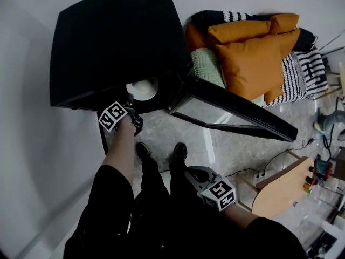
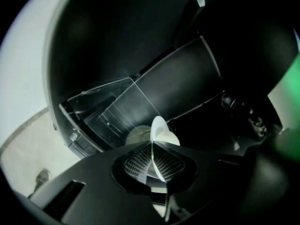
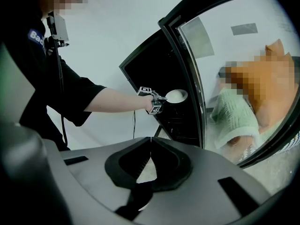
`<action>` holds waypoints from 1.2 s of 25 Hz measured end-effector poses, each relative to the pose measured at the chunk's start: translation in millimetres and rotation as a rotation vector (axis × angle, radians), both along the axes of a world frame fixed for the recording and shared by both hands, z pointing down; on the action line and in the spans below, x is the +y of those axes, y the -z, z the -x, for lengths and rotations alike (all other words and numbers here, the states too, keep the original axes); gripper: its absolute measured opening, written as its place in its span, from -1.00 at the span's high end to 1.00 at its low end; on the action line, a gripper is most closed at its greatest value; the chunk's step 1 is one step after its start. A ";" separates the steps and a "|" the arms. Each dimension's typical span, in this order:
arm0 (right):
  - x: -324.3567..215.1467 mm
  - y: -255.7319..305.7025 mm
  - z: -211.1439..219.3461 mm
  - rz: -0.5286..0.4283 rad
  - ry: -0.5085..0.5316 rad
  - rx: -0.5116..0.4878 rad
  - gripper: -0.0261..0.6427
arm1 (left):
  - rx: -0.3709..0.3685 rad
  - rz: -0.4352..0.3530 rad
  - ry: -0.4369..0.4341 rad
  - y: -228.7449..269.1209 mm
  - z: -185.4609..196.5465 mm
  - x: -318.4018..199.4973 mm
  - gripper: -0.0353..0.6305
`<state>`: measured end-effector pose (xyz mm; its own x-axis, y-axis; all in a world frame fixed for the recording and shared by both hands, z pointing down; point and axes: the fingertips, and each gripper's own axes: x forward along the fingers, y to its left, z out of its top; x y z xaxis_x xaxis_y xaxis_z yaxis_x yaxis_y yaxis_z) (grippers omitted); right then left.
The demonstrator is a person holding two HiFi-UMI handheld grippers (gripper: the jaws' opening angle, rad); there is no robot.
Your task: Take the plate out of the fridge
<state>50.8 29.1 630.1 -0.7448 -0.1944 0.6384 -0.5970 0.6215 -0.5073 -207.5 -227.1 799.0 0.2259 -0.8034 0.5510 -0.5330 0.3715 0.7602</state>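
Black fridge (image 1: 113,42) at left, standing open. Left tongs (image 1: 131,99) clamped on rim of white plate (image 1: 144,89); plate at fridge opening, seen edge-on between pads (image 2: 140,163). Glass door (image 1: 237,112) swung out rightward. Right tongs (image 1: 193,172) low, tips together, holding nothing, well apart from fridge. Orange cushions (image 1: 253,53) heaped beyond door.

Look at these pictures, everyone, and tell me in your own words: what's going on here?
A person stands in front of a small black fridge whose glass door is swung open. The left gripper is shut on the rim of a white plate at the mouth of the fridge, and the plate does not look clear of the fridge yet. The right gripper hangs low by the person's legs, shut and empty.
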 end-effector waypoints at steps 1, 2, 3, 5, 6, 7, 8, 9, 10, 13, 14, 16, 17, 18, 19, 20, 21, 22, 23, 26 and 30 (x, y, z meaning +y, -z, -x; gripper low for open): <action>-0.2 0.9 1.0 -0.002 0.003 -0.001 0.89 | 0.018 -0.013 0.011 1.6 -0.6 1.5 0.84; -0.3 1.5 2.0 -0.003 0.006 -0.002 0.89 | 0.035 -0.027 0.023 2.9 -0.8 2.7 0.85; -0.5 1.6 2.6 -0.003 0.008 -0.002 0.89 | 0.051 -0.039 0.035 3.9 -0.8 3.8 0.85; -1.2 0.9 3.0 -0.003 0.012 0.000 0.89 | 0.076 -0.059 0.060 4.6 -0.7 7.0 0.85; -1.7 0.5 3.1 -0.003 0.014 0.002 0.89 | 0.086 -0.063 0.072 3.7 -0.9 9.9 0.85; -2.3 0.3 3.3 -0.002 0.015 0.004 0.89 | 0.094 -0.063 0.083 1.8 -1.2 13.7 0.85; -2.9 0.4 3.7 -0.002 0.018 0.005 0.89 | 0.101 -0.060 0.094 -0.8 -1.5 18.0 0.85; -3.5 0.6 4.2 -0.002 0.022 0.005 0.89 | 0.109 -0.057 0.104 -3.4 -1.8 22.4 0.85; -4.0 0.6 4.7 -0.003 0.025 0.006 0.89 | 0.116 -0.055 0.114 -5.8 -2.2 26.2 0.85; -4.9 0.3 6.8 -0.001 0.033 0.006 0.89 | 0.137 -0.055 0.145 -10.4 -4.0 33.9 0.84; -5.1 0.2 7.9 -0.001 0.035 0.005 0.89 | 0.144 -0.057 0.157 -11.4 -4.5 35.3 0.84; -5.6 -0.2 9.9 -0.005 0.041 0.005 0.89 | 0.151 -0.058 0.175 -13.9 -5.6 37.2 0.84; -6.1 -0.5 10.3 -0.007 0.043 0.006 0.89 | 0.152 -0.057 0.180 -15.4 -6.3 37.9 0.84; -6.7 -0.8 10.2 -0.010 0.042 0.008 0.89 | 0.150 -0.054 0.181 -16.6 -7.0 38.4 0.84; -7.6 -1.3 9.5 -0.013 0.039 0.012 0.89 | 0.144 -0.052 0.177 -17.4 -7.6 38.5 0.83; -8.5 -1.8 8.6 -0.016 0.037 0.017 0.89 | 0.135 -0.048 0.170 -17.6 -8.2 38.2 0.83; -9.4 -2.3 7.5 -0.019 0.034 0.022 0.89 | 0.126 -0.043 0.162 -17.7 -9.0 37.5 0.82; -10.0 -2.7 6.5 -0.021 0.032 0.027 0.89 | 0.121 -0.038 0.154 -17.7 -9.7 36.8 0.82; -10.4 -3.1 5.6 -0.022 0.030 0.030 0.89 | 0.118 -0.033 0.148 -17.9 -10.1 36.0 0.82; -10.3 -3.7 4.4 -0.019 0.026 0.035 0.89 | 0.116 -0.020 0.142 -19.3 -10.9 33.9 0.78; -11.4 -5.2 2.1 -0.013 0.018 0.036 0.89 | 0.128 -0.027 0.154 -20.5 -10.7 31.4 0.78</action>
<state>48.8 17.7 635.4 -0.7247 -0.1900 0.6624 -0.6036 0.6387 -0.4771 -196.8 -195.7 819.5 0.1663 -0.8479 0.5034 -0.3694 0.4198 0.8290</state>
